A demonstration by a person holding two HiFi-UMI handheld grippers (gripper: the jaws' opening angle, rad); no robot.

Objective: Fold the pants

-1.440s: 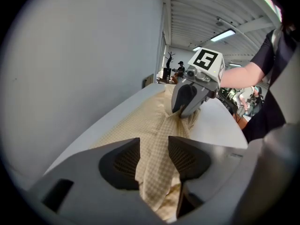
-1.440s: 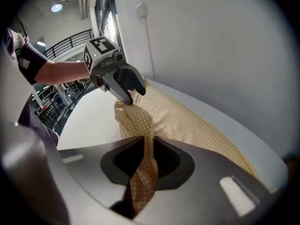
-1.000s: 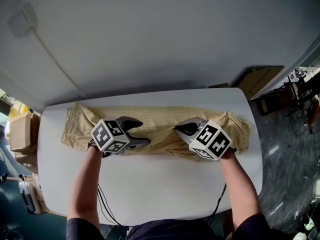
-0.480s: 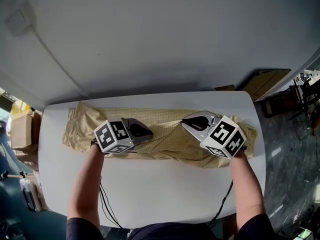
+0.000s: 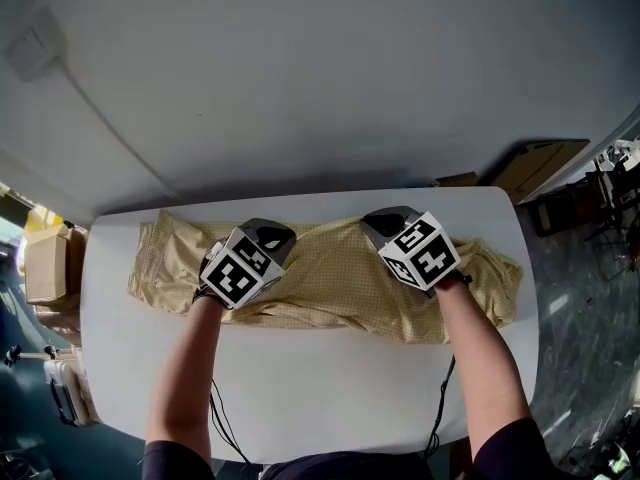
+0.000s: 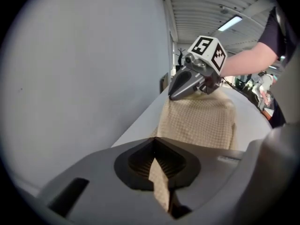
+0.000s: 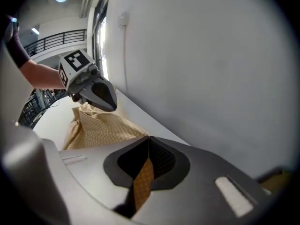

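Lying lengthwise across the white counter (image 5: 300, 398) in the head view, the tan pants (image 5: 330, 283) rise toward their far edge, where the left hand-held gripper (image 5: 268, 236) and the right hand-held gripper (image 5: 385, 220) both sit. The left gripper view shows its jaws clamped on a fold of the cloth. The right gripper view shows likewise: jaws pinched together on a strip of tan fabric
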